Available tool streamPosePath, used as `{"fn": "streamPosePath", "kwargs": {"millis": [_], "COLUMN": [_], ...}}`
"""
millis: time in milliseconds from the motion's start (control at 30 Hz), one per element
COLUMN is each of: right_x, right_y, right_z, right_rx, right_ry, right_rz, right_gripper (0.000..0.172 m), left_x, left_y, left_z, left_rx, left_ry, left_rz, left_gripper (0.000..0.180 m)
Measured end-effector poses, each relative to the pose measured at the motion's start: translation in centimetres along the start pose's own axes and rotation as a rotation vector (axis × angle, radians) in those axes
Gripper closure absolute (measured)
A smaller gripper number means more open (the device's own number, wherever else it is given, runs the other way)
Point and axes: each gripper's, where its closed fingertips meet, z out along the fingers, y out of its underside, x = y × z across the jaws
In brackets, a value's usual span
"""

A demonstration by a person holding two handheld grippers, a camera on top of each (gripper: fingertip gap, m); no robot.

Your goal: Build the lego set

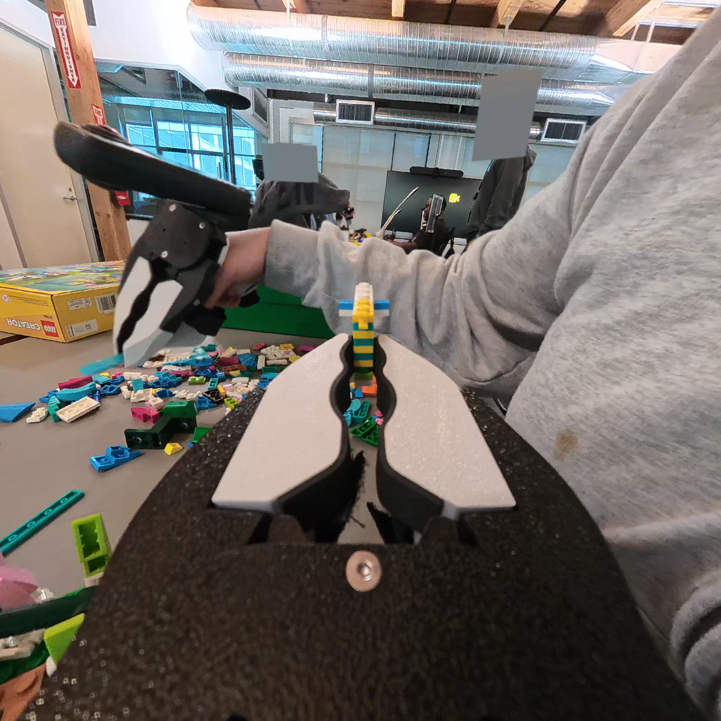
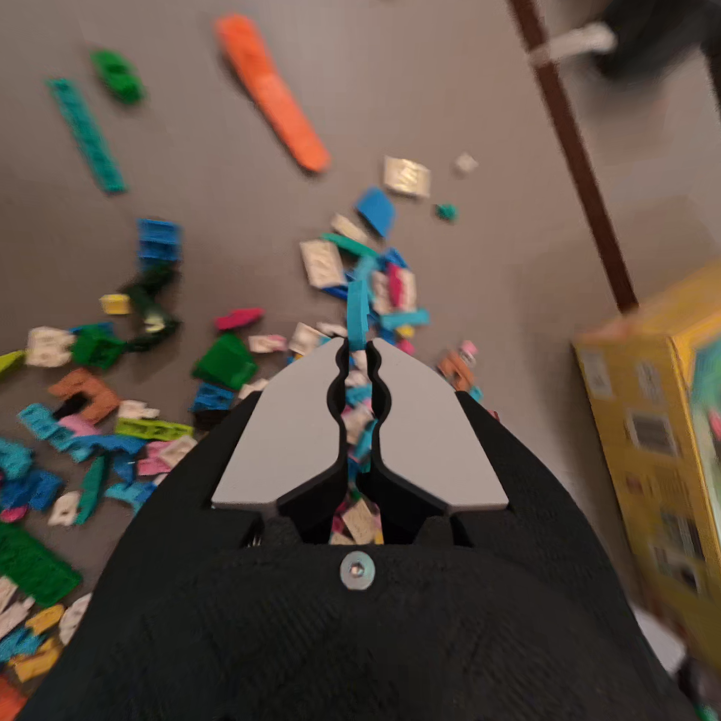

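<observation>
Left wrist view is showing the left tongs (image 1: 363, 343) nearly closed, their tips pinching a slim upright tower of bricks (image 1: 363, 331) striped yellow and teal, with a green brick at its foot. The dark inner pads are pressing on both sides of the lower stripes, while the upper part is sticking out above the tips, carrying a blue-and-white crossbar and a white brick on top. The tower is being held up off the grey desk (image 1: 47, 460), in front of a grey sleeve (image 1: 448, 296).

Farther left in the same view, a hand (image 1: 242, 269) is gripping the right tongs (image 1: 128, 351), which are pointing down over a loose pile of bricks (image 1: 187, 374) in many colours. A thin turquoise piece (image 1: 102, 363) is jutting from their tip. A yellow box (image 1: 58, 304) is lying on the desk beyond.

In the right wrist view, which is blurred, the right tongs are nearly together and nipping the near end of the turquoise piece (image 2: 357, 312); the rest of it is reaching out ahead of the tips. Below it the scattered bricks are lying on the desk, with a long orange piece (image 2: 273, 93) and a teal strip (image 2: 86, 132) farther off, and the yellow box at the right.
</observation>
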Motion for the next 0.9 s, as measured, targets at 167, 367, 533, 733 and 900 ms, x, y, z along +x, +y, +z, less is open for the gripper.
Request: {"fn": "streamPosePath", "kwargs": {"millis": [167, 367, 533, 733, 900], "right_x": [-3.9, -3.4, 0.2, 1.1, 1.1], "right_y": [-2.0, -2.8, -2.0, -0.9, -1.9], "right_z": [2.1, 2.9, 3.0, 4.5, 5.2], "right_rx": [-0.044, -0.019, 0.008, -0.036, -0.024], "right_ry": [-0.125, -0.126, -0.087, -0.177, -0.218], "right_rz": [-0.173, -0.153, -0.039, 0.016, 0.014], "right_gripper": [0.165, 0.15, 0.136, 0.136, 0.154], "left_x": [0.0, 0.0, 0.1, 0.1, 0.1], "left_y": [0.0, 0.0, 0.0, 0.0, 0.0], "left_z": [0.0, 0.0, 0.0, 0.0, 0.0], "left_rx": [0.001, 0.0, 0.0, 0.001, 0.001], "left_ry": [0.0, 0.001, 0.001, 0.002, 0.002], "left_rz": [-0.004, -0.002, -0.001, -0.003, -0.004], "left_gripper": [0.172, 0.172, 0.172, 0.172, 0.172]}}
